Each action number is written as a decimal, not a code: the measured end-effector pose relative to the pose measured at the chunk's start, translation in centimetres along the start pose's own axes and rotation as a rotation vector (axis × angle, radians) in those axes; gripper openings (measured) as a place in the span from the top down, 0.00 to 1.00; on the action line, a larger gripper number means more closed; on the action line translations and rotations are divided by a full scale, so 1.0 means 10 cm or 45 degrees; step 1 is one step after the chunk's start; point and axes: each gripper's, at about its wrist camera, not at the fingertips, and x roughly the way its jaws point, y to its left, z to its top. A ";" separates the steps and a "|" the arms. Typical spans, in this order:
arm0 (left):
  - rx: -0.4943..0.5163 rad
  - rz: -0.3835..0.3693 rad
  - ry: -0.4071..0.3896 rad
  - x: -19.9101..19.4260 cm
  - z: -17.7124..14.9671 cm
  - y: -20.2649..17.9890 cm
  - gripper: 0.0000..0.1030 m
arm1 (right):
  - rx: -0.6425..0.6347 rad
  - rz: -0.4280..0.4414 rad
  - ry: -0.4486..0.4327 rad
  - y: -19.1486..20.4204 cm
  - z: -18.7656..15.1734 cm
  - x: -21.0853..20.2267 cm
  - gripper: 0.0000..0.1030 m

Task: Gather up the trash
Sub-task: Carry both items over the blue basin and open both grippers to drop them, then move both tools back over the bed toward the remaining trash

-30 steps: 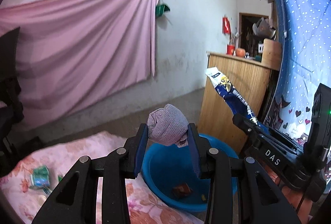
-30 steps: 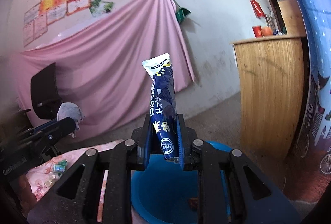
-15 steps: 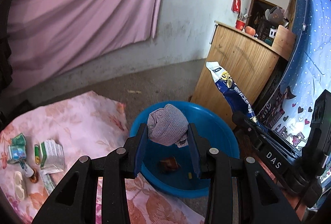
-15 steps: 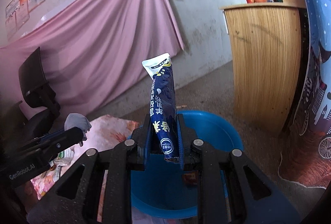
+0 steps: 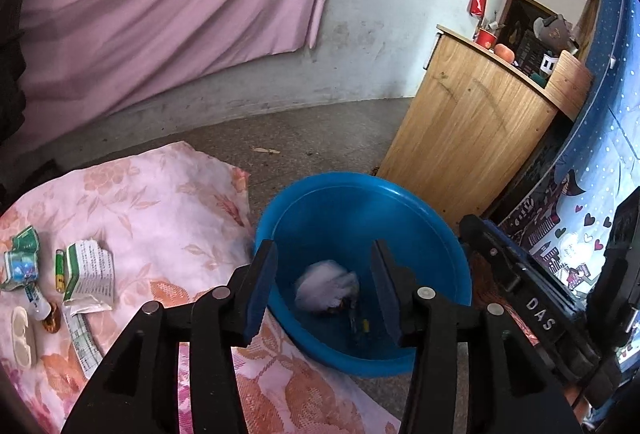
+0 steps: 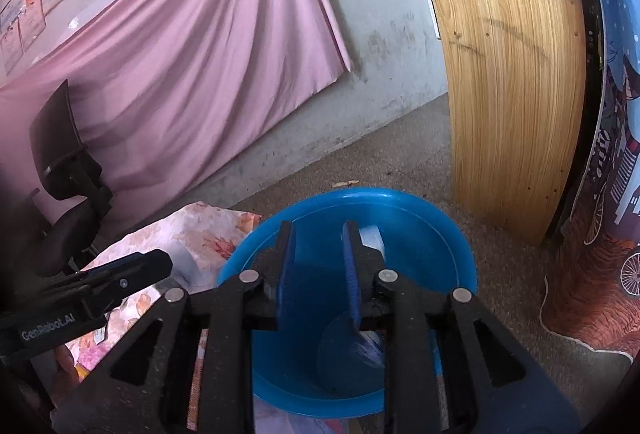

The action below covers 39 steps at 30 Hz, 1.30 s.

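A blue plastic basin [image 5: 420,218] stands on the floor beside a pink floral cloth [image 5: 160,201]; it also shows in the right wrist view [image 6: 452,246]. My left gripper [image 5: 324,282] is open and empty above the basin. A crumpled white tissue wad [image 5: 326,288] is blurred inside the basin below it, over small scraps. My right gripper [image 6: 318,270] is open and empty over the basin. A blurred blue and white snack wrapper [image 6: 370,240] is behind its right finger, inside the basin.
More litter lies on the cloth at the left: a torn green and white paper packet [image 5: 86,274], a small green battery [image 5: 59,270], a crushed green wrapper [image 5: 22,262]. A wooden cabinet [image 5: 472,129] stands right of the basin. A black chair [image 6: 68,173] is at the left.
Both grippers opened over the basin. The tissue wad dropped from the left gripper and the snack wrapper from the right into the basin. Both views tilted further downward.
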 end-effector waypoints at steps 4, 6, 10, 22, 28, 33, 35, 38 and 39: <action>-0.015 0.017 -0.030 -0.08 -0.02 0.07 0.56 | -0.006 0.003 -0.014 0.00 0.01 -0.02 0.41; -0.023 0.025 -0.055 -0.12 -0.04 0.11 0.54 | -0.008 0.007 -0.021 0.02 0.01 -0.03 0.38; -0.046 0.052 -0.126 -0.27 -0.06 0.18 0.46 | -0.027 0.004 -0.046 0.07 0.00 -0.06 0.34; -0.076 0.209 -0.405 -0.77 -0.29 0.42 0.04 | -0.088 0.034 -0.161 0.23 0.02 -0.20 0.06; -0.096 0.279 -0.518 -1.04 -0.43 0.56 0.03 | -0.119 0.075 -0.285 0.34 0.01 -0.35 0.00; -0.097 0.340 -0.604 -1.27 -0.56 0.63 0.03 | -0.169 0.128 -0.399 0.48 -0.01 -0.52 0.00; -0.102 0.365 -0.634 -1.37 -0.61 0.66 0.03 | -0.183 0.155 -0.436 0.55 -0.03 -0.58 0.00; -0.117 0.399 -0.670 -1.51 -0.69 0.75 0.03 | -0.209 0.198 -0.494 0.64 -0.07 -0.68 0.00; -0.117 0.418 -0.681 -1.57 -0.73 0.78 0.03 | -0.222 0.213 -0.516 0.68 -0.08 -0.71 0.00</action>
